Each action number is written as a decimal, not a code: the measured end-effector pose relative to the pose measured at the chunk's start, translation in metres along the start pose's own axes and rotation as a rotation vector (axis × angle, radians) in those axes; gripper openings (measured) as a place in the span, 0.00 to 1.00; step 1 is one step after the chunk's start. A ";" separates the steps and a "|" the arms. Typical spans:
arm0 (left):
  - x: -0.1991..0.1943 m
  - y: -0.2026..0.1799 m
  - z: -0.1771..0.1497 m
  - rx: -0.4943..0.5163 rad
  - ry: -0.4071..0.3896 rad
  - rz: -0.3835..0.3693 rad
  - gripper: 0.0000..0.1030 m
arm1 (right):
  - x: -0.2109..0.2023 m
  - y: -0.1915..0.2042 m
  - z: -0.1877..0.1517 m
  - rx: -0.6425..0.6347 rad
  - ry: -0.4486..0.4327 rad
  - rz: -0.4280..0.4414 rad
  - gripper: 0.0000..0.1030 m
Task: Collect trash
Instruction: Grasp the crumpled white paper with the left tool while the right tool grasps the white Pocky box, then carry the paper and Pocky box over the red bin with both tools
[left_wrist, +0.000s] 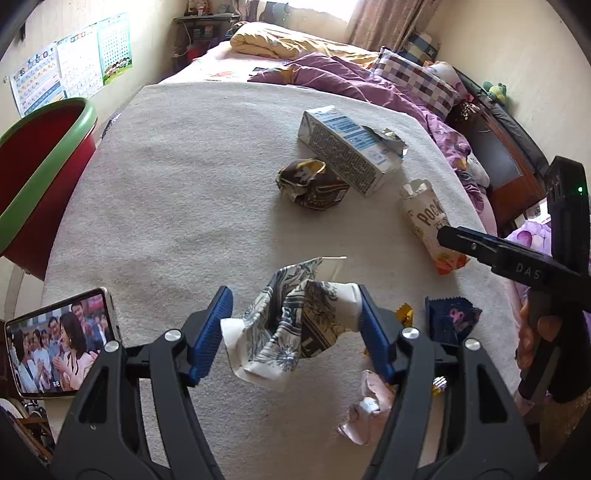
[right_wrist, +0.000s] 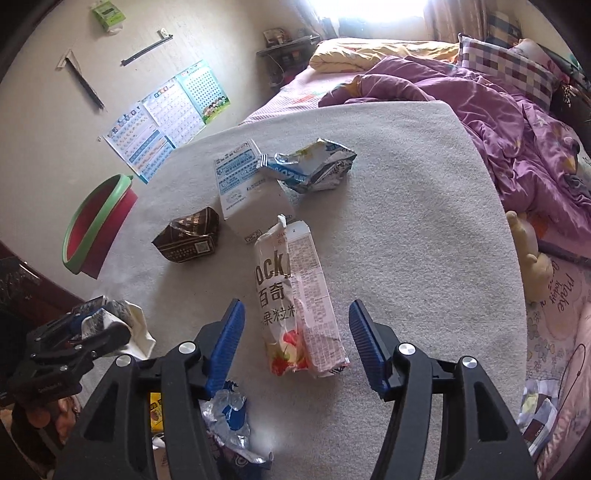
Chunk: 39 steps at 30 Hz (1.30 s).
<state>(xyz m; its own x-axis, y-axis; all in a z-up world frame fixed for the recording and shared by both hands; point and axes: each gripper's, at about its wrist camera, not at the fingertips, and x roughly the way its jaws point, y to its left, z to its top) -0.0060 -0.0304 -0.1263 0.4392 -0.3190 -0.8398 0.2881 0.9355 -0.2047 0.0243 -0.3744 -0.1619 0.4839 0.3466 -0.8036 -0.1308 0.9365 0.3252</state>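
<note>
My left gripper is shut on a crumpled white paper wrapper with a dark floral print; both blue pads touch its sides just above the pale mat. My right gripper is open and points down at a torn Pocky box, which lies between its fingers with a gap on each side. The same box shows in the left wrist view under the right gripper's finger. In the right wrist view the left gripper holds the wrapper at lower left.
A milk carton and a crushed brown wrapper lie mid-mat, with a crumpled blue-white bag behind. A red basin with a green rim stands at the left. A phone, a blue wrapper and a pink wrapper lie close by.
</note>
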 end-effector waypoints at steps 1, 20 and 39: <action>-0.001 0.002 -0.001 -0.006 0.001 0.001 0.63 | 0.001 0.000 0.000 0.001 0.004 0.003 0.56; 0.012 0.010 -0.008 -0.035 0.078 -0.034 0.35 | 0.011 0.006 -0.008 0.002 0.032 0.024 0.36; -0.073 0.021 0.036 -0.016 -0.242 0.085 0.35 | -0.048 0.084 0.029 -0.111 -0.195 0.162 0.35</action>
<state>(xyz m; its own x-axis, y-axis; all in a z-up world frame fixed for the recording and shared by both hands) -0.0011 0.0070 -0.0507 0.6525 -0.2648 -0.7100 0.2293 0.9620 -0.1480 0.0154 -0.3137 -0.0818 0.6048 0.4861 -0.6309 -0.3093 0.8733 0.3764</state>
